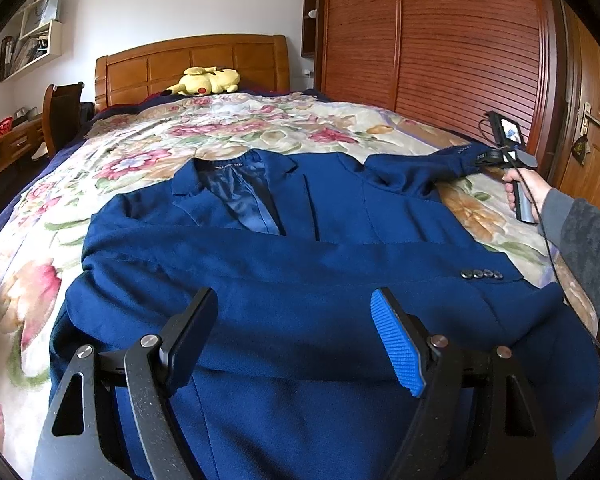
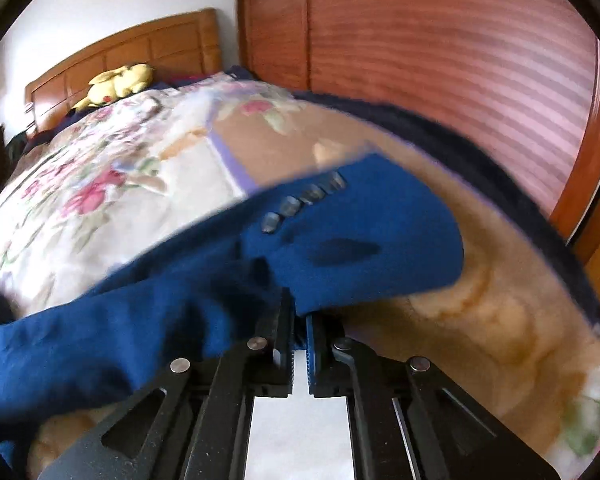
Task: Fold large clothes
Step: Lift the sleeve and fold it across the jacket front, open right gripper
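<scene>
Looking along my left tool (image 1: pixel 294 342), I saw its jaws spread wide and empty above the navy blazer (image 1: pixel 300 264), which lay face up on the floral bedspread (image 1: pixel 160 136), collar toward twelve o'clock near the headboard (image 1: pixel 192 64). One sleeve (image 1: pixel 260 256) was folded across the chest, cuff buttons (image 1: pixel 482 274) at three o'clock. My right tool (image 2: pixel 299 320) was clenched on the other sleeve's cuff (image 2: pixel 364 240), out at two o'clock by the wardrobe (image 1: pixel 440 40). A yellow plush toy (image 1: pixel 206 80) sat by the headboard.

A bed (image 1: pixel 220 128) with wooden headboard (image 1: pixel 192 64) fills centre frame, white wall (image 1: pixel 160 0) upper left, slatted wardrobe (image 1: pixel 440 40) upper right.
</scene>
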`<action>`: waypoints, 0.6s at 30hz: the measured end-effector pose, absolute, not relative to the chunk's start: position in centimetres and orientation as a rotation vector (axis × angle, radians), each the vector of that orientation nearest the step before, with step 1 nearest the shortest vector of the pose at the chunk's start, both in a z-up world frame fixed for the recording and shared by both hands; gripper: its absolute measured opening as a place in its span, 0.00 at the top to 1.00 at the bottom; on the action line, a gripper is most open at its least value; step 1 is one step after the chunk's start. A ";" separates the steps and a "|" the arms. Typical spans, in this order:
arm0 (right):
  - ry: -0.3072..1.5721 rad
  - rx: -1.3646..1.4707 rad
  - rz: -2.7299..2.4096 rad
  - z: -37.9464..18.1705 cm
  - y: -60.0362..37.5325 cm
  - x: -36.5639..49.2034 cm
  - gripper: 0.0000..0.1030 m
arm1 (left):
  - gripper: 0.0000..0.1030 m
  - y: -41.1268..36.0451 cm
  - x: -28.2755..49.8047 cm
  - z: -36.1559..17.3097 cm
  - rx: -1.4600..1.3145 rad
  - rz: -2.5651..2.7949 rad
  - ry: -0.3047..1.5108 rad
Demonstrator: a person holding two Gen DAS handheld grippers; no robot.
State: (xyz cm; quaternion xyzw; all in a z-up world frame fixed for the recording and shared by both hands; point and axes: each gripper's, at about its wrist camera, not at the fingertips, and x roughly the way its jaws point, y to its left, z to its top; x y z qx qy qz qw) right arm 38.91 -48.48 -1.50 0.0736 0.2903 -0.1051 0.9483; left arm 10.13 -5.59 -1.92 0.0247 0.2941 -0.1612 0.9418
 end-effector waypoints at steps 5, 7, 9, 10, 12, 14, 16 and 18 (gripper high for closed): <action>0.495 0.201 -0.107 1.5 -45.4 33.5 0.96 | 0.23 -5.4 9.6 -1.5 0.052 -0.335 0.585; 0.475 0.141 -0.076 2.7 -43.3 31.2 0.96 | 0.23 -5.3 9.2 -1.2 0.055 -0.337 0.575; 0.456 0.113 -0.027 4.1 -41.5 28.9 0.96 | 0.23 -5.2 8.8 -1.0 0.061 -0.338 0.566; 0.445 0.098 -0.012 4.7 -40.8 27.8 0.96 | 0.23 -5.2 8.6 -0.8 0.062 -0.336 0.561; 0.424 0.053 0.016 6.2 -39.2 25.6 0.96 | 0.23 -5.0 8.2 -0.6 0.064 -0.338 0.554; 0.410 0.011 0.044 7.4 -37.6 24.1 0.97 | 0.23 -4.6 7.7 -0.4 0.063 -0.338 0.549; 0.405 -0.048 0.069 8.2 -36.0 22.5 0.97 | 0.23 -4.2 7.4 -0.2 0.057 -0.345 0.555; 0.395 -0.087 0.088 9.0 -34.5 21.1 0.97 | 0.23 -3.7 7.1 -0.1 0.051 -0.344 0.559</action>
